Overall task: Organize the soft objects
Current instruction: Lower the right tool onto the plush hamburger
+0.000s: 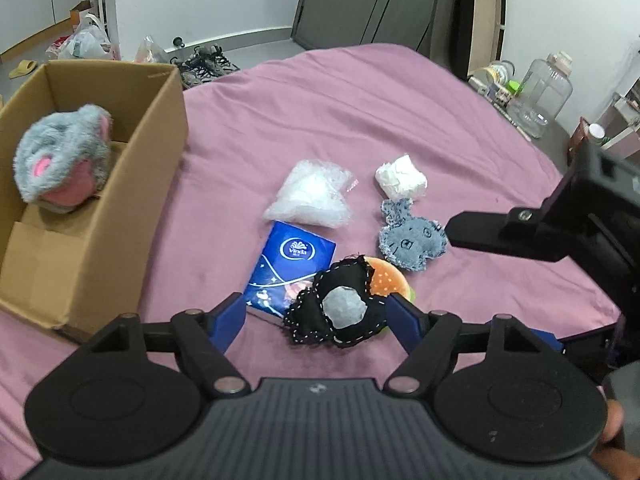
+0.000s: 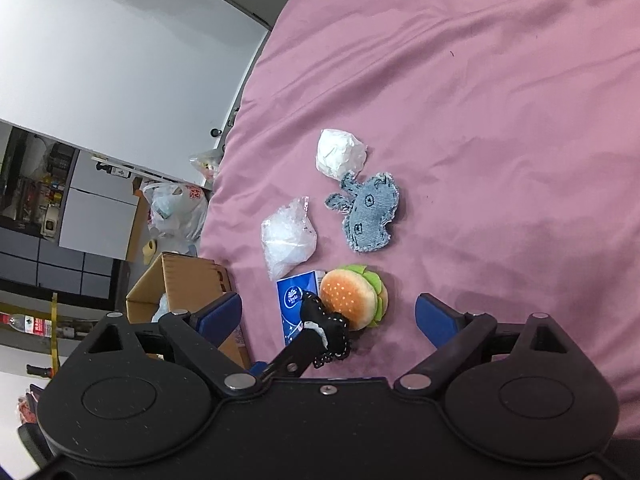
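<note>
Soft objects lie on a pink bedsheet [image 1: 360, 112]: a black stitched plush with a grey patch [image 1: 340, 312], a plush burger [image 1: 390, 282], a blue tissue pack [image 1: 288, 268], a denim animal patch [image 1: 412, 240], a clear plastic bag [image 1: 310, 196] and a white wad [image 1: 402, 178]. My left gripper [image 1: 316, 316] is open, its fingers either side of the black plush. A grey and pink furry plush [image 1: 64, 160] sits in the cardboard box [image 1: 132, 184]. My right gripper [image 2: 328, 316] is open above the burger [image 2: 352, 296], with the denim patch [image 2: 370, 216] beyond.
The box stands at the bed's left edge and also shows in the right wrist view [image 2: 184, 284]. Plastic bags [image 1: 86, 40] and shoes lie on the floor beyond. A large clear water jug [image 1: 544, 96] and clutter stand right of the bed.
</note>
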The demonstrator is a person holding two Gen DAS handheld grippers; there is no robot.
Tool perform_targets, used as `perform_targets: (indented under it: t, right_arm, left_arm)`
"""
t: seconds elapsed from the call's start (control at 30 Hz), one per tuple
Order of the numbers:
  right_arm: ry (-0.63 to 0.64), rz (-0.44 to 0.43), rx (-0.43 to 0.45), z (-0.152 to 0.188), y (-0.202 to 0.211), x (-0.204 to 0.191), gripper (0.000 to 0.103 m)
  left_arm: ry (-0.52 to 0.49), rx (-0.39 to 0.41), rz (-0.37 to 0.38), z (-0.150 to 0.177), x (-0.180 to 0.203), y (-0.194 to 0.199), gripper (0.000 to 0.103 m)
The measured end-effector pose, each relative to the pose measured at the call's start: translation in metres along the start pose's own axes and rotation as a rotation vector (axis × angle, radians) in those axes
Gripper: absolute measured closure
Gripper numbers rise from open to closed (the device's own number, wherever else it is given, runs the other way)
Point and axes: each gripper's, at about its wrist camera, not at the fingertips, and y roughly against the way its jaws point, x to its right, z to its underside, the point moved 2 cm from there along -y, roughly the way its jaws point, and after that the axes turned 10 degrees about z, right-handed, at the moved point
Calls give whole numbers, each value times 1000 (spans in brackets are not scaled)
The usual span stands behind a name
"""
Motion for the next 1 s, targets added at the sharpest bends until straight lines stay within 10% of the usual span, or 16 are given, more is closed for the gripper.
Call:
perform_targets:
  t: [0.53,0.7,1.0]
  right_arm:
    - [-26,19,-75,-4,-27,6,9]
    - [-22,48,-110,-3,-38,5,10]
    - [5,103,-165,-1,-61,-1,20]
  left_arm:
    - [94,-62,-40,10,-12,-45,27]
    - [149,-91,-43,14,-22,-45,75]
    - [199,-74,-18,19,-28,-29,84]
